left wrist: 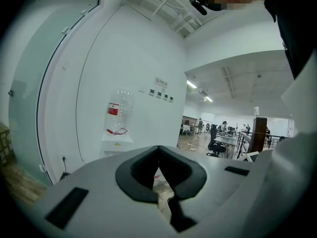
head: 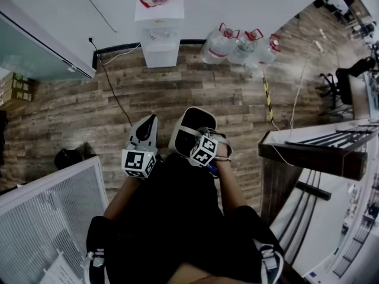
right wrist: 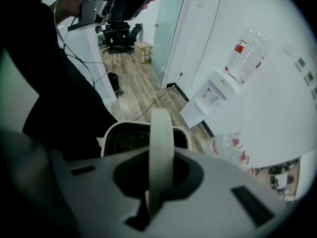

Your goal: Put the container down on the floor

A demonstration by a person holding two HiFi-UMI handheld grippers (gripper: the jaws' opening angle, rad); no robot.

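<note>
Handle (right wrist: 161, 133) of container (head: 198, 115) clamped in right gripper (right wrist: 157, 180), plain only in that gripper's view; left gripper (left wrist: 162, 185), at its 9 o'clock, closed, empty.

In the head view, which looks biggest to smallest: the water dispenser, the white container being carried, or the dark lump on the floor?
1. water dispenser, with its bottle on top
2. white container, though it is nearer the camera and partly covered, so its place against the dispenser is unsure
3. dark lump, clearly smallest
</note>
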